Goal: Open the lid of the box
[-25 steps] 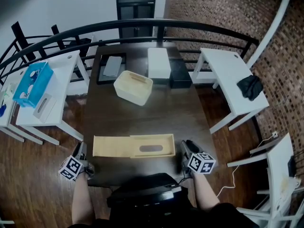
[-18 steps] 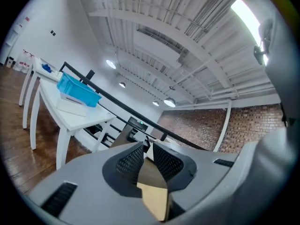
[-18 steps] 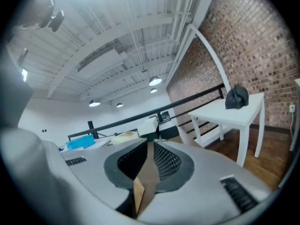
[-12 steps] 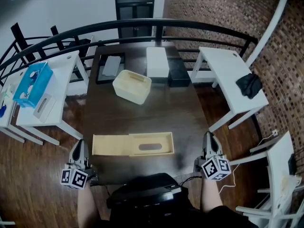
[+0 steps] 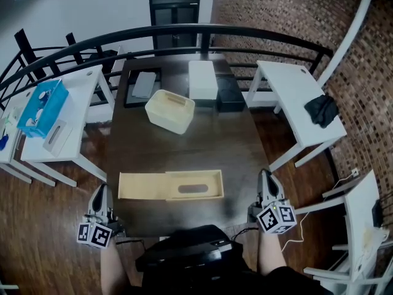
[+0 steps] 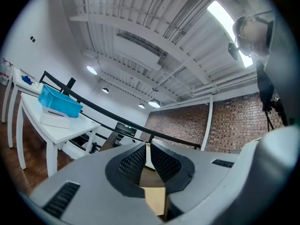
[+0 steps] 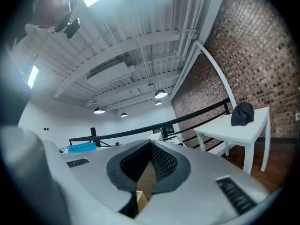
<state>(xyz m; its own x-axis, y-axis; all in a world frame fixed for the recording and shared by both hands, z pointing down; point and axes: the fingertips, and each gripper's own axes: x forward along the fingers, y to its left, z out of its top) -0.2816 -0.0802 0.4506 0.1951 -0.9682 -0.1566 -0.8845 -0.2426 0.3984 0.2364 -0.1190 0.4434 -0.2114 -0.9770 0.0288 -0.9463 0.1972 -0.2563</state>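
A long flat pale wooden piece with an oval slot lies near the front edge of the dark table. An open cream box stands further back on that table. My left gripper is off the table's front left corner, apart from the wooden piece. My right gripper is off the front right corner, also clear of it. In the left gripper view the left gripper points upward with its jaws together and nothing between them. The right gripper looks the same in the right gripper view.
A white box, a black box and a dark tray sit at the table's far end. White side tables stand left and right, with a blue bin and a black cloth. A black railing curves behind.
Both grippers have pulled back from the ends of the wooden piece, outward and toward the person, and their jaws have shut. The wooden piece and the box stay put.
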